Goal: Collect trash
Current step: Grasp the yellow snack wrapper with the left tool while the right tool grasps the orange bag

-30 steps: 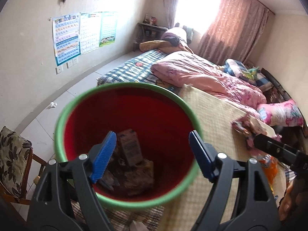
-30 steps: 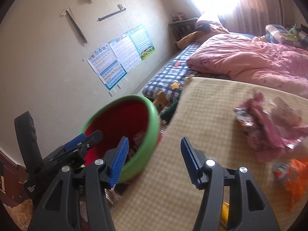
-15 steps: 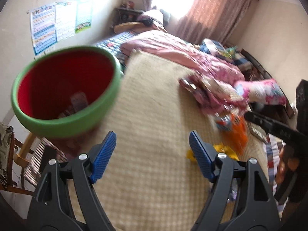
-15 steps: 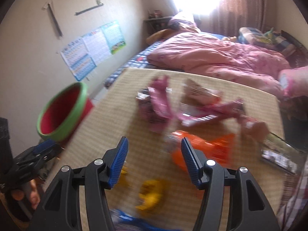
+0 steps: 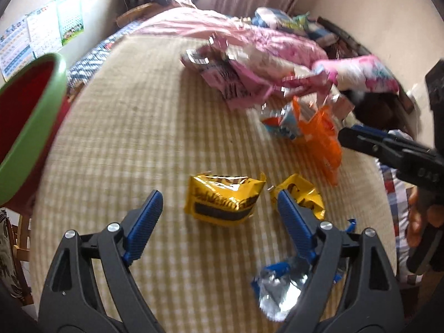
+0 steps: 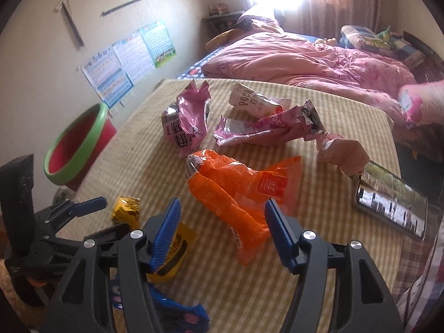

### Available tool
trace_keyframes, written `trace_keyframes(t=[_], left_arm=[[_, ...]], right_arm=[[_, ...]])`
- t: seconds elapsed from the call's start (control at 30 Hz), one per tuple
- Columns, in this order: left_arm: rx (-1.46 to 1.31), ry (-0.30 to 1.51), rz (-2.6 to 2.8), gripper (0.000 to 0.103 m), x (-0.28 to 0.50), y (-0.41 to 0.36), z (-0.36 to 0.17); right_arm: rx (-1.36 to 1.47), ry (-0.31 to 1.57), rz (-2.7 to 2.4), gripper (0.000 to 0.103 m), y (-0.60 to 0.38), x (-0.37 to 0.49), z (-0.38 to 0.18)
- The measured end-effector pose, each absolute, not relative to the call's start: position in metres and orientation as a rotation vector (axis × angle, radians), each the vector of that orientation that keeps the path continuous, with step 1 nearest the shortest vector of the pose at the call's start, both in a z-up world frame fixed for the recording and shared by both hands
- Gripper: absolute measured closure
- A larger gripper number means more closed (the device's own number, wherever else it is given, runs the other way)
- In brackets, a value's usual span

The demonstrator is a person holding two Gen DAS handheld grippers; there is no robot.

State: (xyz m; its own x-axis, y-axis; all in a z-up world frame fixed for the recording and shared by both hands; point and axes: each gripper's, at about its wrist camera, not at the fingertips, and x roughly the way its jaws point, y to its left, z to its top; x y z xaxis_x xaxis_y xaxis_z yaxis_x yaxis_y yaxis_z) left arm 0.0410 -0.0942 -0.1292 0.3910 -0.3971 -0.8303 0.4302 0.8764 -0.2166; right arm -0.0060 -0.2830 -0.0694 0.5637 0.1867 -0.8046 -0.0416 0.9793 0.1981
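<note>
A red bin with a green rim [image 5: 30, 130] [image 6: 77, 149] stands at the table's left edge. Wrappers lie on the checked tablecloth [image 5: 125, 127]. My left gripper [image 5: 219, 222] is open and empty, low over a yellow wrapper [image 5: 224, 199], with a second yellow piece [image 5: 301, 197] by its right finger. My right gripper [image 6: 222, 233] is open and empty, just short of an orange wrapper [image 6: 236, 191] [image 5: 322, 136]. Pink wrappers [image 6: 188, 122] [image 5: 222, 75] and a white Pocky wrapper [image 6: 255, 102] lie farther back. A blue-silver wrapper [image 5: 280, 285] [image 6: 172, 308] lies near the front edge.
A phone [image 6: 391, 202] lies at the table's right edge beside a pale pink wrapper [image 6: 344, 155]. A bed with a pink duvet [image 6: 305, 61] is behind the table. A chair [image 5: 11, 247] stands at the left, below the bin.
Both grippers swung right, away from the bin and over the table. The bin slid to the left edge of both views. The wrappers came into view beneath the open jaws.
</note>
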Motion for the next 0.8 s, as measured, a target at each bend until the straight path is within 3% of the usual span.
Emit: trace_keyframes(t=[0.07, 0.1, 0.17, 0.27, 0.6, 0.7, 0.8], left_arm=[[0.045, 1.076, -0.516, 0.031, 0.046, -0.1, -0.14], [0.061, 1.057, -0.51, 0.045, 0.045, -0.101, -0.139], [0.068, 1.061, -0.503, 0.061, 0.047, -0.1, -0.139], [0.012, 1.074, -0.499, 0.07, 0.05, -0.091, -0.136], [-0.053, 1.017, -0.434, 0.071, 0.038, -0.061, -0.11], [-0.062, 1.015, -0.426, 0.071, 0.038, -0.057, -0.108], [-0.069, 1.016, -0.42, 0.07, 0.038, -0.055, -0.107]], right_arm=[[0.127, 0.969, 0.141, 0.042, -0.281, 0.0, -0.072], [0.108, 0.971, 0.141, 0.042, -0.278, 0.001, -0.073], [0.059, 0.978, 0.141, 0.042, -0.275, 0.009, -0.077], [0.005, 0.997, 0.146, 0.04, -0.27, 0.021, -0.087], [-0.001, 0.997, 0.199, 0.039, -0.268, 0.035, -0.092], [-0.003, 1.03, 0.22, 0.03, -0.268, 0.039, -0.097], [-0.021, 1.071, 0.216, 0.033, -0.263, 0.041, -0.109]])
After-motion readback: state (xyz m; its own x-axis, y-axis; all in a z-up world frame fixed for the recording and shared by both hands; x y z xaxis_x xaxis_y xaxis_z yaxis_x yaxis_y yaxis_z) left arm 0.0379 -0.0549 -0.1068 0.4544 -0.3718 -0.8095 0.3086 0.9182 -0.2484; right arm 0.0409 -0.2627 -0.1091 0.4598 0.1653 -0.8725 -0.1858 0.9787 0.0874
